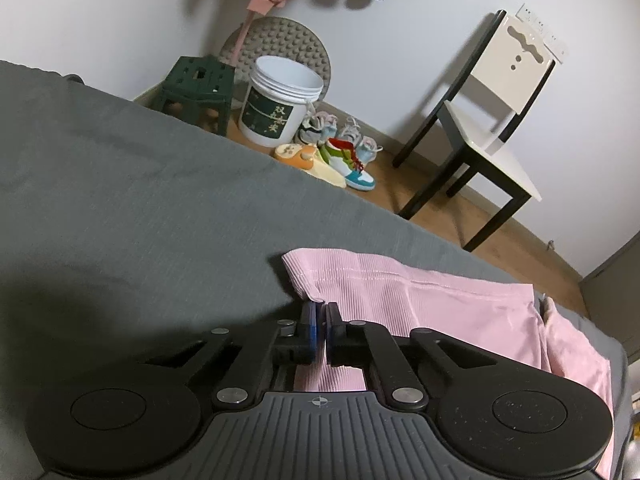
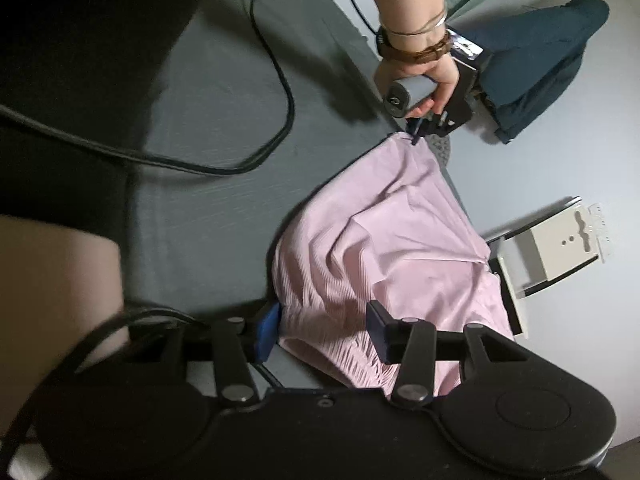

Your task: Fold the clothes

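Observation:
A pink ribbed garment (image 1: 424, 304) lies crumpled on the grey bed (image 1: 140, 208) near its far edge. My left gripper (image 1: 321, 312) is shut on one hemmed corner of it. The right wrist view shows that same left gripper (image 2: 416, 134), held by a hand (image 2: 432, 76), pinching the far corner of the pink garment (image 2: 384, 248). My right gripper (image 2: 323, 330) is open, its jaws wide apart on either side of the gathered near edge of the garment. The blue pad (image 2: 267, 330) sits at the cloth's left side.
A black cable (image 2: 280, 80) loops over the bed (image 2: 208, 220). A dark blue garment (image 2: 536, 76) lies beyond the edge. On the floor stand a white chair (image 1: 492, 120), a white bucket (image 1: 280, 100), a green stool (image 1: 198, 88) and several shoes (image 1: 340, 156). A person's leg (image 2: 56, 300) is at my left.

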Demonstrator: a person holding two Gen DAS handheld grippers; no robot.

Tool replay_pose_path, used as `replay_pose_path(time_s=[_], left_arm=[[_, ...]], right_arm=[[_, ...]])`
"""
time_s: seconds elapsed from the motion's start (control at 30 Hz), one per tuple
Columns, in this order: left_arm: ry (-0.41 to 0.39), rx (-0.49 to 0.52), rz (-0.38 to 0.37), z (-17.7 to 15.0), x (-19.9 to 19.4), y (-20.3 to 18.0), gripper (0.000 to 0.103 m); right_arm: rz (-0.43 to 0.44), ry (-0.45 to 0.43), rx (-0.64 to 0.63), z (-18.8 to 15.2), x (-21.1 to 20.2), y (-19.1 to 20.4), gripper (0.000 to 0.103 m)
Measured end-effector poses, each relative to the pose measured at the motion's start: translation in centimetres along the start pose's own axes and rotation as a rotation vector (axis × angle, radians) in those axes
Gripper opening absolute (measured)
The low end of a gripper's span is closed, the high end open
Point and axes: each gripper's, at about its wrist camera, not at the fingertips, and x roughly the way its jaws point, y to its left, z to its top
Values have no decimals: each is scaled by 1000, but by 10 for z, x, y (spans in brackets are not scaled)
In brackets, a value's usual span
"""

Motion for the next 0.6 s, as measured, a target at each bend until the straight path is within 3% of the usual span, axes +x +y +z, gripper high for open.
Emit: replay_pose_path(time_s=[0.1, 0.13, 0.2, 0.6], left_arm=[[-11, -3, -6, -1, -1, 2, 3], [-13, -2, -5, -2, -1, 2, 2], [-17, 1, -5, -2, -1, 3, 2], [-55, 25, 52, 13, -27, 29, 2]], right_arm=[[-20, -51, -17, -3, -5, 2, 42], [-10, -58, -4, -4, -6, 1, 30], [38, -47, 65, -6, -3, -9, 18], [239, -168, 399, 2, -42, -59, 11]])
